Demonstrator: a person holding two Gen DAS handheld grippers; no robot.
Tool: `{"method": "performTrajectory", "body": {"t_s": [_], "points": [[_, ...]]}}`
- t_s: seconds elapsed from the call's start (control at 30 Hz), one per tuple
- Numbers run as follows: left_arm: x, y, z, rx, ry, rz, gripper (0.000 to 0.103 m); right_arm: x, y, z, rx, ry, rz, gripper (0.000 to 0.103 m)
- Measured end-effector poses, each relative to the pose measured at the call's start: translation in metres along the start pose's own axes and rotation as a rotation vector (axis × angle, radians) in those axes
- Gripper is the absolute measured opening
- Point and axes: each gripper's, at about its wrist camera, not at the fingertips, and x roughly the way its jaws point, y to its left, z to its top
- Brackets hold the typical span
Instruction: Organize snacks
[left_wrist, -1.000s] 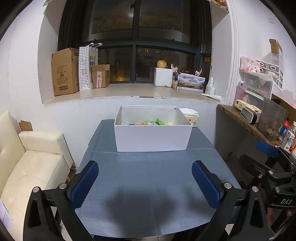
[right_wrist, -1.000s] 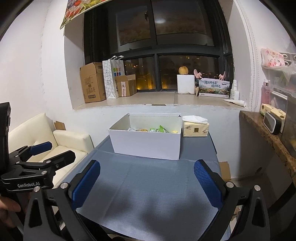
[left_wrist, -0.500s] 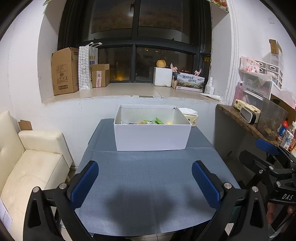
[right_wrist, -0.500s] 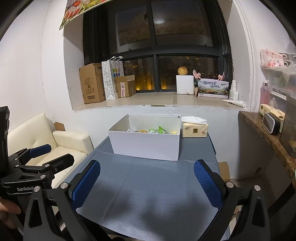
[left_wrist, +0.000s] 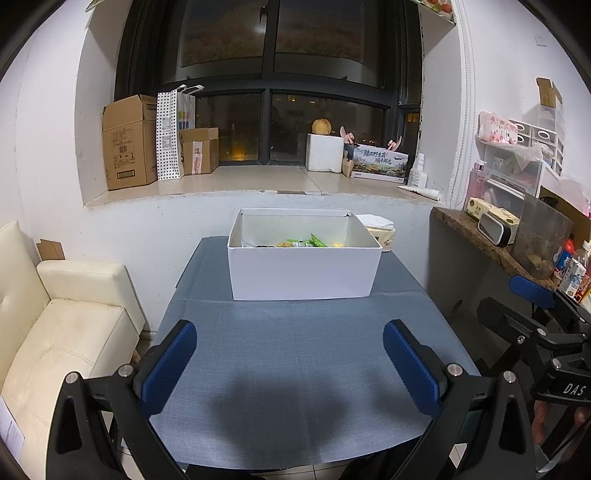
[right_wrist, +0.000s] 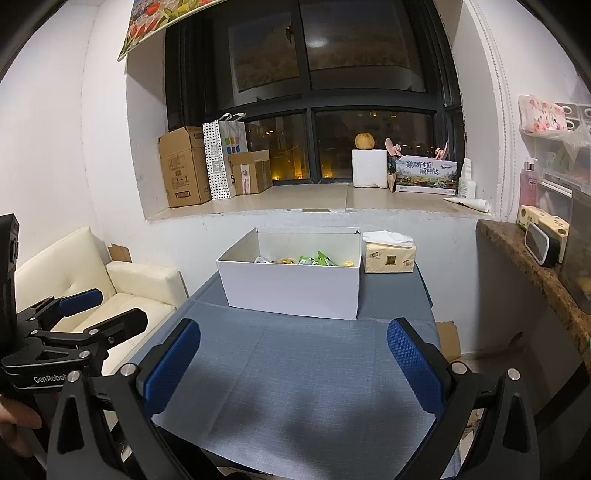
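Snacks (left_wrist: 301, 243) sit inside the white box (left_wrist: 303, 271) at the table's (left_wrist: 295, 354) far edge. Both hand-held grippers, left (left_wrist: 290, 362) and right (right_wrist: 291, 363), hang over the near edge, jaws spread, empty. Suggest reaching straight in over the box's front wall, then descending.

Black tongs (left_wrist: 290, 360), ribbed blue pads (left_wrist: 168, 363)

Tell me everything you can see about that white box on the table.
The white box is rectangular, open-topped, and looks like plain cardboard. It stands upright at the far end of the blue-grey tablecloth, near the wall. Inside lie small snack packets, green and yellow ones showing above the rim. A tissue pack sits close beside it. Neither gripper touches it.
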Motion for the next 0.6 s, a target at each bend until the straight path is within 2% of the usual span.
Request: {"method": "performTrajectory", "body": {"t_s": [0.6], "points": [[0.0009, -0.0004, 0.0000, 0.004, 0.003, -0.004, 0.103, -0.0024, 0.0009, -0.0002, -0.002, -0.004, 0.006, 0.103]]}}
